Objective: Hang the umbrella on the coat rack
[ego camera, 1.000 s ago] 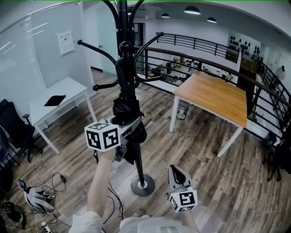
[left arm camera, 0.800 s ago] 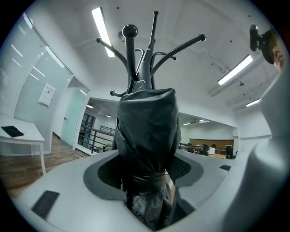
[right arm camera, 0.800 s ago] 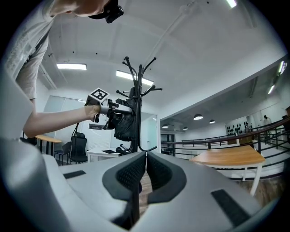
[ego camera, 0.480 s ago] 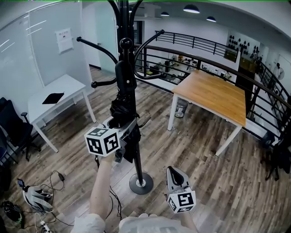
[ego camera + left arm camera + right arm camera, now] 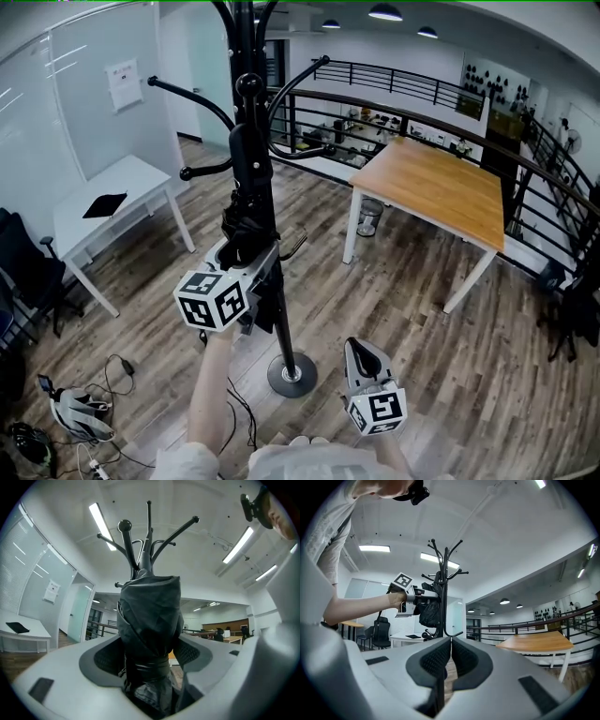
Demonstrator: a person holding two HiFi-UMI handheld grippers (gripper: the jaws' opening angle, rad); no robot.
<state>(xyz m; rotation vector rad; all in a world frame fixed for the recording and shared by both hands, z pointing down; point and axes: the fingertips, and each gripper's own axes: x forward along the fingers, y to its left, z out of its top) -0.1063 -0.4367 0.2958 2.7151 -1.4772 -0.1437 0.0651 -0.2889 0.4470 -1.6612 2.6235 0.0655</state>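
Hooks (image 5: pixel 192 97) of the black metal coat rack (image 5: pixel 281 319) sit near our upright folded black umbrella (image 5: pixel 247 225), clamped in the left gripper (image 5: pixel 255 272); right gripper (image 5: pixel 362 360) shut, empty.

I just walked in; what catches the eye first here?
A tall black coat rack stands mid-floor, and the left gripper is shut on a folded black umbrella held up close beside its pole. The right gripper hangs low, shut and empty; a wooden table stands to the right.
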